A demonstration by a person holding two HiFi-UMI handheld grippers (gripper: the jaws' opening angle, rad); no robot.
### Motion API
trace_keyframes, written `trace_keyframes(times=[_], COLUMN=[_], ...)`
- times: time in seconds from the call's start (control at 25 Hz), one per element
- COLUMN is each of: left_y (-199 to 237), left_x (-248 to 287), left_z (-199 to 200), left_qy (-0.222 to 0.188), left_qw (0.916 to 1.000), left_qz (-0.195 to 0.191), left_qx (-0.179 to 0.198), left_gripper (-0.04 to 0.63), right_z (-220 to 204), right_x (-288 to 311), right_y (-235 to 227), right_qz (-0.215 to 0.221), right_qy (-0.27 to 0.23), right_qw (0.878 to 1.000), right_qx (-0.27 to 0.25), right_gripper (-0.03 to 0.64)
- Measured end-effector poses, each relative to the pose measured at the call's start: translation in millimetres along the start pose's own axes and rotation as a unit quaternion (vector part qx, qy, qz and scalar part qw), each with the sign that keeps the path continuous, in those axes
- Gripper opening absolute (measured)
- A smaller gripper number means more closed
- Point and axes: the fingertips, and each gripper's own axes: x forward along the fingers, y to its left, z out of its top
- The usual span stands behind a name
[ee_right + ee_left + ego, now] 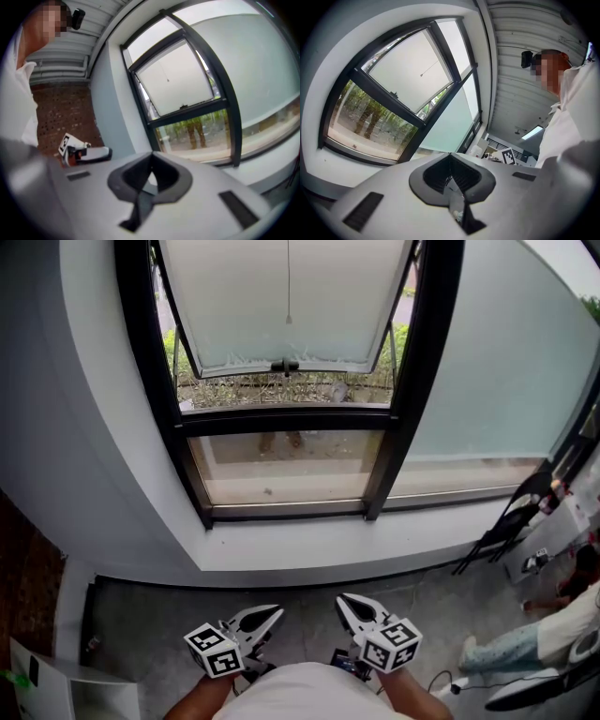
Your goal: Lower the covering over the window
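The left gripper (274, 613) is hanging low, close in front of the person's body. Its jaws are pressed together with nothing between them. The right gripper (343, 601) is sitting just beside it at the same height, its jaws likewise closed and empty. Both are pointing forward and up toward the window (281, 418), which is standing well apart from them, across a strip of grey floor (150, 615) and a pale sill.

Far ahead of the grippers and above them, a thin pull cord (288, 296) is dangling in front of the tilted-out upper sash (234, 315), ending in a small bob. The covering for this window is not showing in any view; it is probably rolled up above the frame, since trees and ground are showing through the lower glass. Off to the right gripper's side, the neighbouring pane (497, 362) is looking pale and screened almost to its bottom edge.

By my reading the task is only starting, and the approach to the cord has not yet begun. The next move is calling for one gripper to rise and reach forward, open its jaws around the cord near the bob, close on it, and draw it downward steadily.
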Motion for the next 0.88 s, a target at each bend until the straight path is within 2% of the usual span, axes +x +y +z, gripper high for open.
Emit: trace_keyframes(times=[0.16, 0.36, 0.88], left_y=[3, 9, 34], left_x=[-4, -14, -63], left_z=[1, 2, 16], left_qy=[0.002, 0.006, 0.008], left_qw=[1.0, 1.0, 0.9999], left_qz=[0.0, -0.001, -0.006], left_qx=[-0.003, -0.006, -0.007], left_gripper=[0.014, 0.014, 0.014], right_z=[4, 5, -5], right_x=[3, 7, 43], right_y=[-2, -1, 41], right_qz=[0.0, 0.003, -0.003], right_qy=[-0.009, -0.027, -0.03], right_qw=[1.0, 0.998, 0.999], right_qx=[0.016, 0.063, 0.043], right_gripper=[0.023, 0.023, 0.025])
